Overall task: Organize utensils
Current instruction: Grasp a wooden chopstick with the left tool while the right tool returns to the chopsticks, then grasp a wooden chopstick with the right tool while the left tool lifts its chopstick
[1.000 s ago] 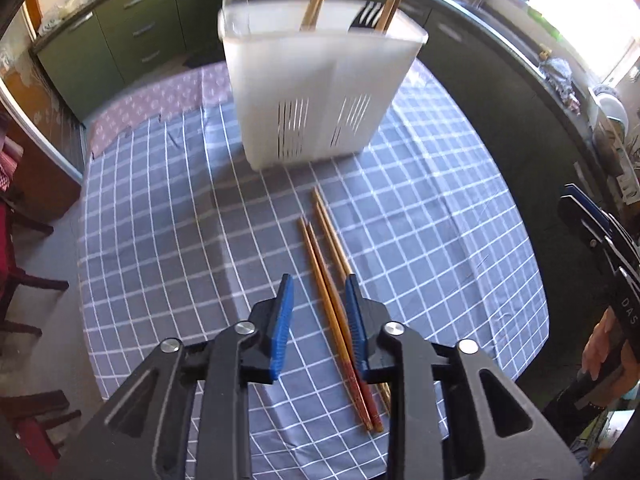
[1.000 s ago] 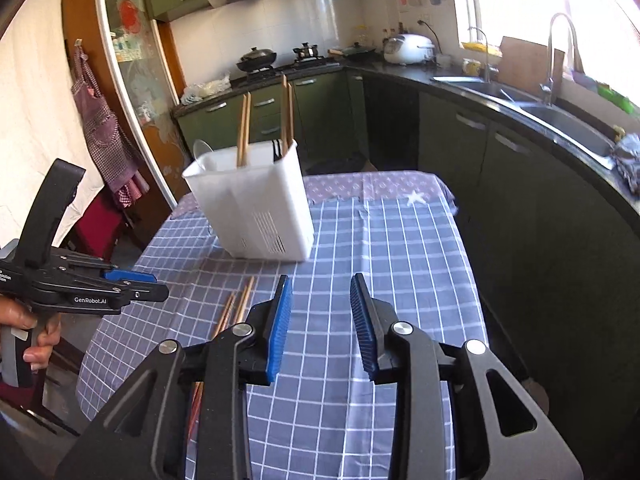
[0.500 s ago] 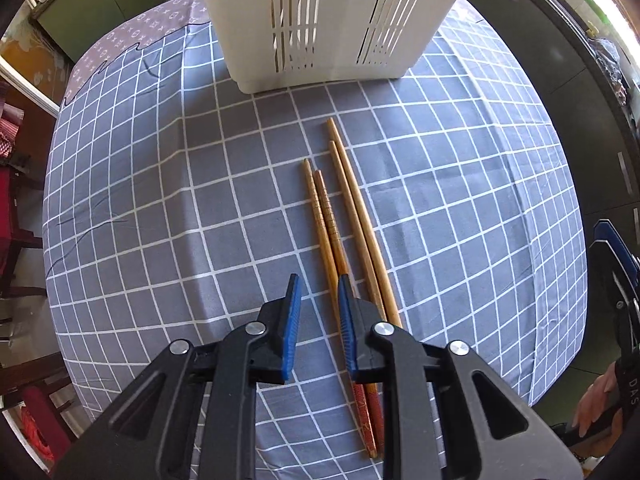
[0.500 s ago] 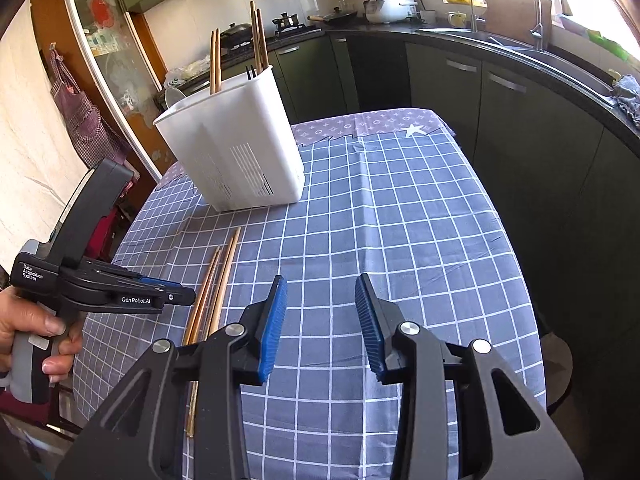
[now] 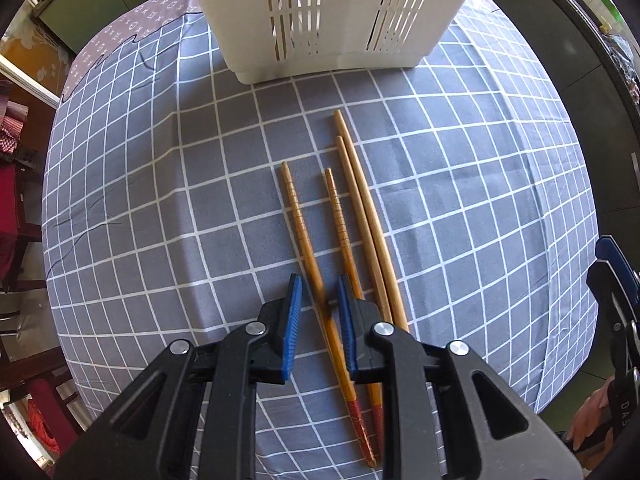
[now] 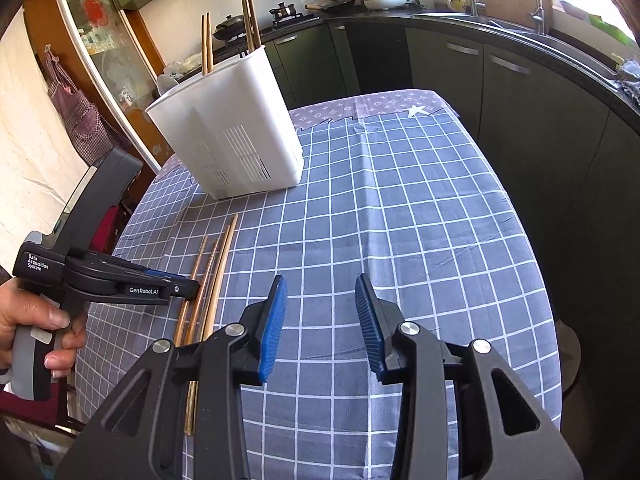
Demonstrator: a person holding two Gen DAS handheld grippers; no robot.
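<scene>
Several wooden chopsticks lie side by side on the checked cloth in front of a white slotted utensil holder. My left gripper points straight down at them. Its jaws stand narrow but open, astride the leftmost carved chopstick, and the pads do not press on it. The right finger sits between that stick and the second carved chopstick. Two longer plain chopsticks lie just to the right. My right gripper hovers open and empty over the cloth, right of the chopsticks.
The holder has more chopsticks and a fork standing in it. The blue-grey checked tablecloth covers the table. Dark green cabinets and a sink counter run along the right. Red chairs stand at the table's left.
My left gripper came down onto the chopsticks and its jaws narrowed. The leftmost chopstick has slid left, away from its neighbour, and now lies between the jaws. My right gripper sank a little.
</scene>
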